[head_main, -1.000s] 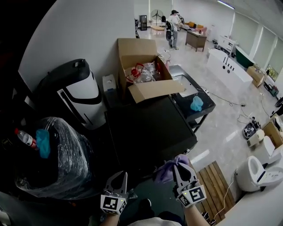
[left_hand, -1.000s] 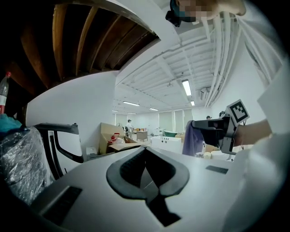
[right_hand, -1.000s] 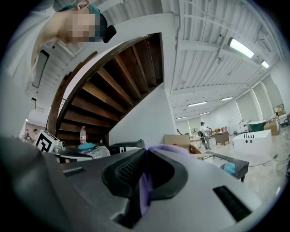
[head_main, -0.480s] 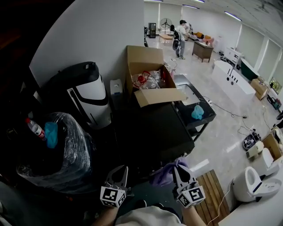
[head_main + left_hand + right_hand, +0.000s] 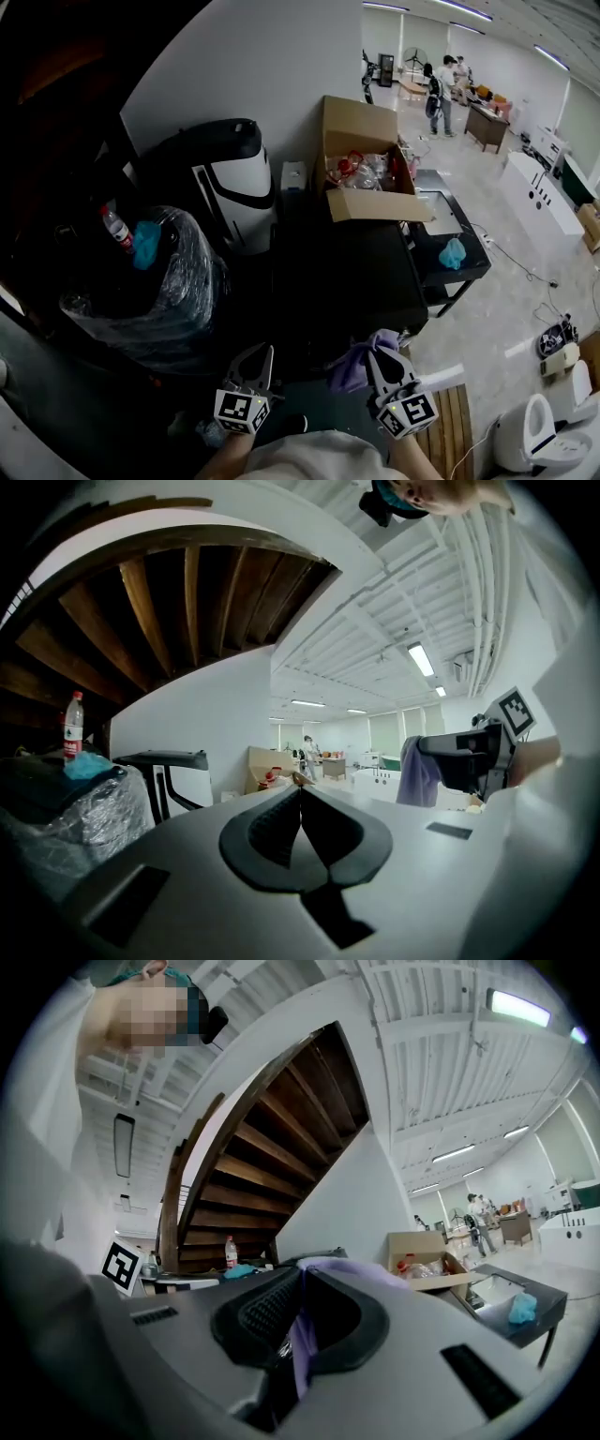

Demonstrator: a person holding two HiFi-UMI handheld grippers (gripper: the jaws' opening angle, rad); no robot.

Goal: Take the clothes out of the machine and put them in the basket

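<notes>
A purple cloth (image 5: 354,364) hangs from my right gripper (image 5: 378,349), which is shut on it at the bottom of the head view. In the right gripper view the cloth (image 5: 301,1358) runs down between the closed jaws and drapes over their tips. My left gripper (image 5: 260,352) is beside it on the left, shut, with nothing in it; its tips meet in the left gripper view (image 5: 300,791). That view also shows the purple cloth (image 5: 417,771) to the right. Both grippers point level over a dark flat-topped machine (image 5: 347,272). No basket can be made out.
A bin lined with clear plastic (image 5: 150,291) holds a bottle (image 5: 114,228) at the left. A black-and-white appliance (image 5: 225,178) stands against the wall. An open cardboard box (image 5: 367,159) and a low black cart (image 5: 450,253) lie beyond. People stand far back.
The head view has swung left, so the bin, appliance and box have shifted right in the picture. Both grippers rose slightly; the right one kept hold of the purple cloth.
</notes>
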